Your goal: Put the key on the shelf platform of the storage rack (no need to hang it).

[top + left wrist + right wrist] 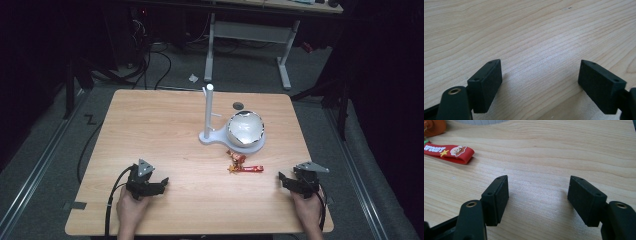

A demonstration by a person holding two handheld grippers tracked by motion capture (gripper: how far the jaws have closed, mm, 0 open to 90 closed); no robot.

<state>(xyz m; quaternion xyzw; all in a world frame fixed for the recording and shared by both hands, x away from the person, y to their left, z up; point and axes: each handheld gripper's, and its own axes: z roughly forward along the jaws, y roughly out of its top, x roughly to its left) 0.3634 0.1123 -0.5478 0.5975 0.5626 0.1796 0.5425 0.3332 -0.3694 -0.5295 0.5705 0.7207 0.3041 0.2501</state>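
A red strap keychain (247,168) printed with a cartoon figure lies on the wooden table (165,125), just in front of a white stand (209,112) with a round base. On that base sits a shiny bowl (245,129). My left gripper (161,183) rests near the table's front left, held by a hand, open with bare wood between its jaws (540,75). At the front right, my right gripper (285,179) is open too, nothing between its fingers (539,195). In the right gripper view the red strap (449,152) lies ahead to the left.
A small orange charm (235,158) lies by the strap's far end. A dark round hole (238,106) marks the table's far side. Beyond the table stand a white desk frame (250,35) and cables on the grey floor.
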